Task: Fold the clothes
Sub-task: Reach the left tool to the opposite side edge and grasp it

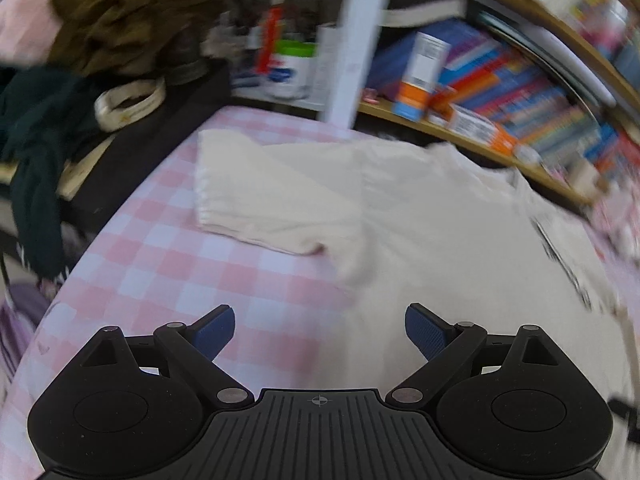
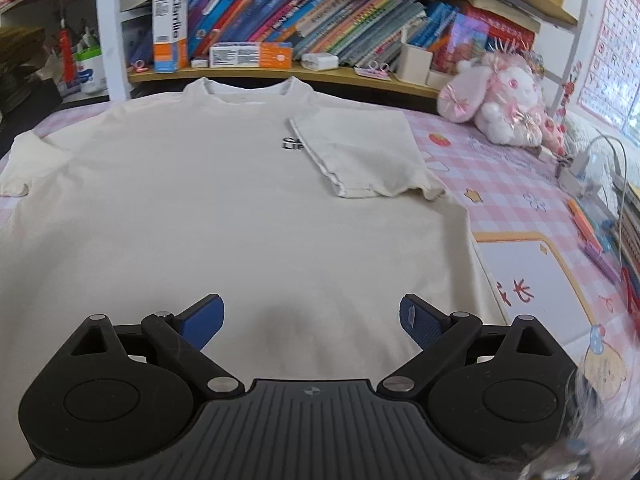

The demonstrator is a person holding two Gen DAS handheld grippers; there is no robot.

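Centrally: cream T-shirt (image 2: 224, 208), one sleeve folded inward, flat on pink checked tablecloth (image 2: 500, 168). Bookshelf (image 2: 320, 12) upper frame; plush rabbit (image 2: 500, 100) upper right. Left gripper (image 1: 319, 330), right gripper (image 2: 311, 320): jaws wide apart, holding nothing.

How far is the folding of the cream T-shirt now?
Done: the right sleeve is folded in over the T-shirt. In hand: nothing; the left gripper and right gripper are both open. Left: the left sleeve lies spread flat, and the body is unfolded.
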